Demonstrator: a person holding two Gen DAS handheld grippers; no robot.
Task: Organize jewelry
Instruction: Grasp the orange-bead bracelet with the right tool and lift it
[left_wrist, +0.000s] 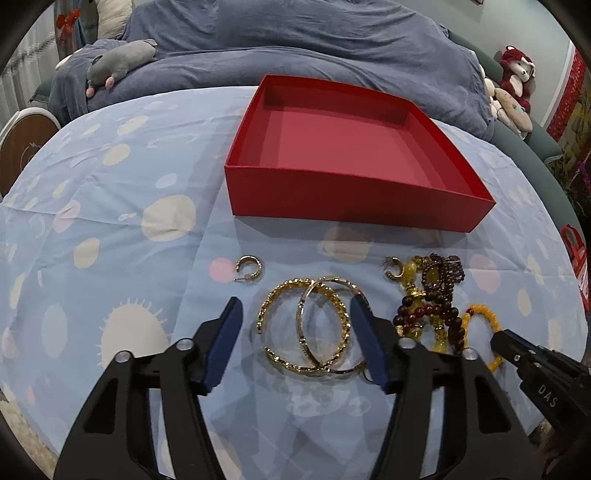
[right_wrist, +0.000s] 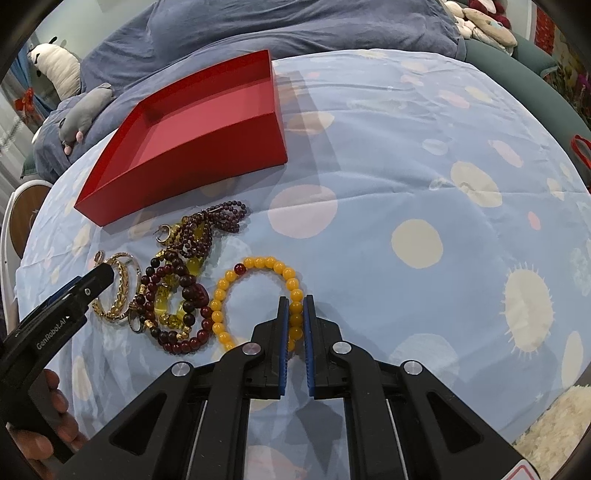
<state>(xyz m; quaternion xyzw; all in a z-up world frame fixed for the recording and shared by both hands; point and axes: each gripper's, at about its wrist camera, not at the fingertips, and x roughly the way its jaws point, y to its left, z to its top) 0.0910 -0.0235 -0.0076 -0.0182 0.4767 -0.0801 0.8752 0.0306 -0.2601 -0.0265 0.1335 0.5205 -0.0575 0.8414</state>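
Note:
Two gold bangles (left_wrist: 263, 314) lie overlapped on the spotted blue sheet, between the blue pads of my left gripper (left_wrist: 295, 301). Its right pad sits at the bangles' edge and the left pad stands clear, so it is open. My right gripper (right_wrist: 296, 298) is shut on the yellow bead bracelet (right_wrist: 258, 263), whose beads show between the pads. A tangle of dark red and amber bead strands (right_wrist: 177, 295) lies between the bangles and the bracelet. Gold hoop earrings (left_wrist: 251, 267) (left_wrist: 393, 271) lie nearer the red box (left_wrist: 351, 195), which has nothing inside.
A rumpled blue duvet (left_wrist: 314, 44) and a grey plush toy (left_wrist: 118, 62) lie behind the box. More plush toys (left_wrist: 517, 81) sit at the far right. A person's hand (right_wrist: 55, 406) holds the left gripper. A round wooden stool (right_wrist: 26, 214) stands left of the bed.

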